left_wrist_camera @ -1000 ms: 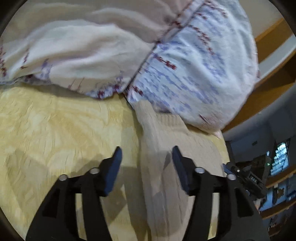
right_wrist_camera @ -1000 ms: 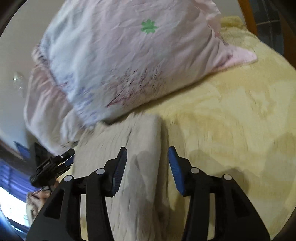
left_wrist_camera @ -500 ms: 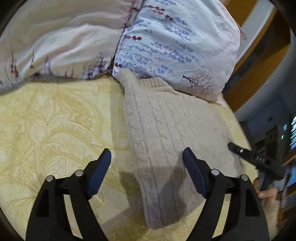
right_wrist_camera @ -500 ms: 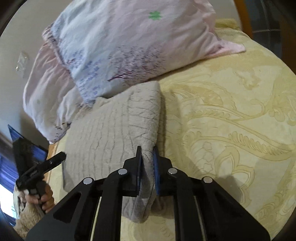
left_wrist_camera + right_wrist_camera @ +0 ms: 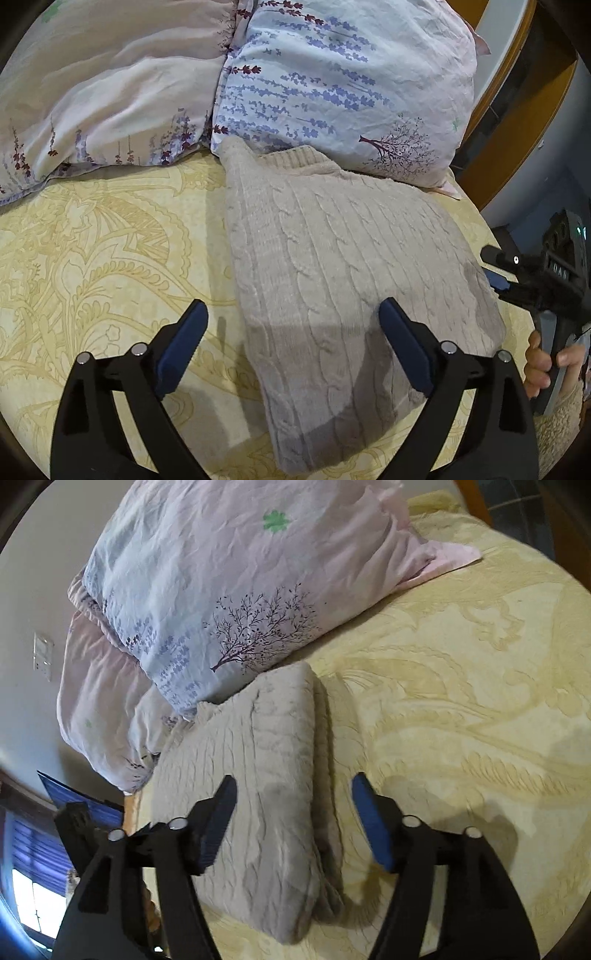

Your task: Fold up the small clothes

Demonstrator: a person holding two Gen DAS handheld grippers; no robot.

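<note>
The left tongs point(image 5: 293, 341) stand wide apart and are opening further, clasping nothing: the near left edge of the folded cable-knit sweater point(image 5: 343, 280) lies between the blue pads point(image 5: 183, 341), but neither pad presses on it, one hanging over the bedspread and the other over the knit. The right tongs point(image 5: 293, 818) are released too, their jaws spreading at this moment, with the thick folded edge of the sweater point(image 5: 258, 775) lying loose between the pads point(image 5: 371, 825) and not pinched. In the left wrist view the right tongs point(image 5: 502, 273) show at the far side of the sweater, carried by a hand point(image 5: 546, 363) whose fingers wrap the handle; their tips are just beside the sweater's right edge, though whether they touch it cannot be told. The sweater is beige, folded into a compact stacked bundle with several layers visible along one side, and it rests flat on the yellow patterned bedspread point(image 5: 92, 258) near the head of the bed. Its ribbed collar end touches the foot of a pale blue pillow point(image 5: 332, 85) printed with lavender sprigs and a small tree. A second pillow point(image 5: 103, 85), pinkish white, lies just beside the first. No containers are in view.
</note>
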